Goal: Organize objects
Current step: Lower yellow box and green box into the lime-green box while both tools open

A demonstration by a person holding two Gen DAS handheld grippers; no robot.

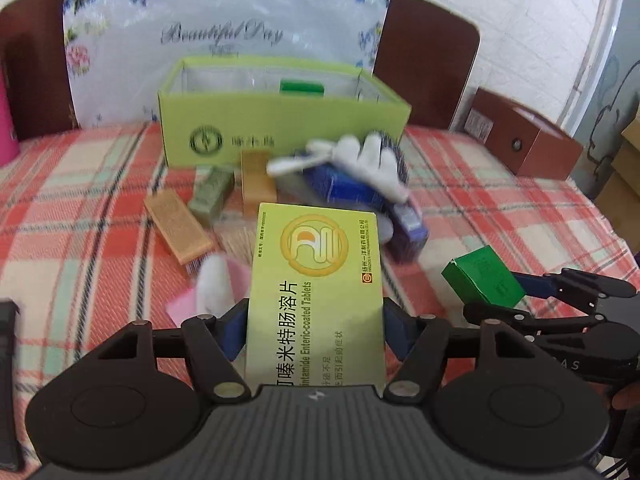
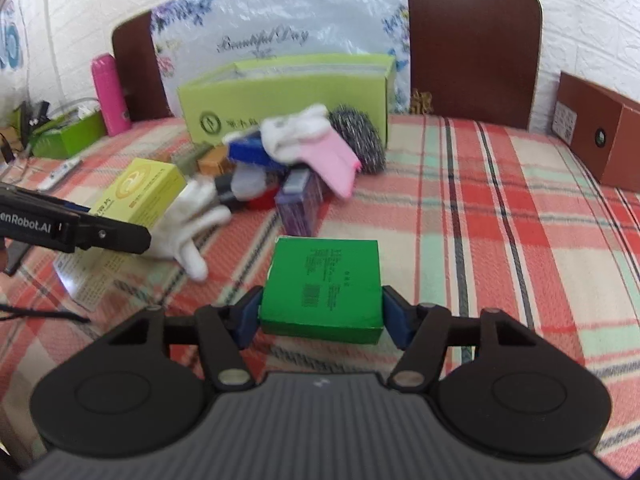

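Observation:
My left gripper is shut on a yellow-green tablet box, held above the plaid cloth; the box also shows in the right wrist view. My right gripper is shut on a small green box, which also shows in the left wrist view. A large light-green open carton stands at the back with a green box inside. In front of it lies a pile: brown boxes, a blue box, a purple box and white gloves.
A steel scourer and a pink cloth lie by the carton. A pink bottle stands at the left, a brown box at the right. A floral bag leans on the brown headboard.

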